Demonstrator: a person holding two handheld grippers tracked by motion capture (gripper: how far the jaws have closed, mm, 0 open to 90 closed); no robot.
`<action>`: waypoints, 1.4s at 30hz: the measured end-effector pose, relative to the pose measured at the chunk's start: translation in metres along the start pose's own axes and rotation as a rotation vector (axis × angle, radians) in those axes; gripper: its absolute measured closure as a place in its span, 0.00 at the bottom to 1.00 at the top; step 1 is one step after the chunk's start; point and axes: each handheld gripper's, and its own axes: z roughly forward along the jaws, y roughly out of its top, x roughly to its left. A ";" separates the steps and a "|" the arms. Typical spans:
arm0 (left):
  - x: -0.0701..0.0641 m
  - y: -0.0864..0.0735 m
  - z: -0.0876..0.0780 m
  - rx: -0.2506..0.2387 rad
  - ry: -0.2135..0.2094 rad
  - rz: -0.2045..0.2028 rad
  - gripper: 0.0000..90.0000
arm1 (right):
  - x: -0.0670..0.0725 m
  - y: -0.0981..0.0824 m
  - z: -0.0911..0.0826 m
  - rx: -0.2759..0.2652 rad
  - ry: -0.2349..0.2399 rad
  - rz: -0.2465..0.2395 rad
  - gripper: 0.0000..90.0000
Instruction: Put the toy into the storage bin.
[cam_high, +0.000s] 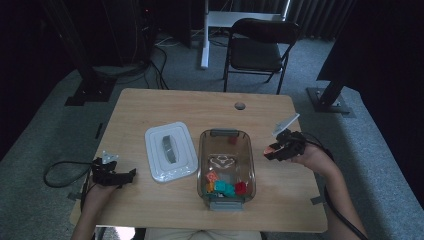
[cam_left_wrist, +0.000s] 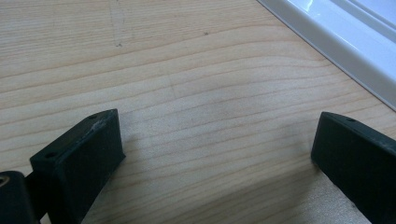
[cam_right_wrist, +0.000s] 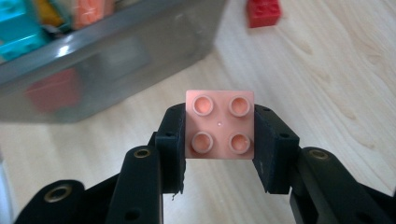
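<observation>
The right gripper (cam_right_wrist: 219, 140) clamps one pink square plastic brick (cam_right_wrist: 219, 123) near the table's right edge; most bricks remain in the clear plastic tub (cam_high: 202, 165). The left gripper (cam_left_wrist: 215, 154) rests open.

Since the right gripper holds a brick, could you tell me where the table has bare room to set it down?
Bare wood lies right of the bin, around the right gripper with its pink brick, and along the table behind the lid. The bin's near end is crowded.
</observation>
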 end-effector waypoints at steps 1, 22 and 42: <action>0.000 0.000 0.000 -0.001 0.000 -0.002 0.03 | 0.004 -0.001 -0.002 -0.003 0.000 -0.009 0.65; 0.000 0.000 0.000 0.002 0.000 -0.001 0.03 | 0.052 0.038 -0.034 -0.046 0.051 -0.207 0.65; 0.000 0.000 0.000 0.000 -0.001 -0.002 0.03 | 0.109 0.101 0.011 0.026 0.178 -0.433 0.65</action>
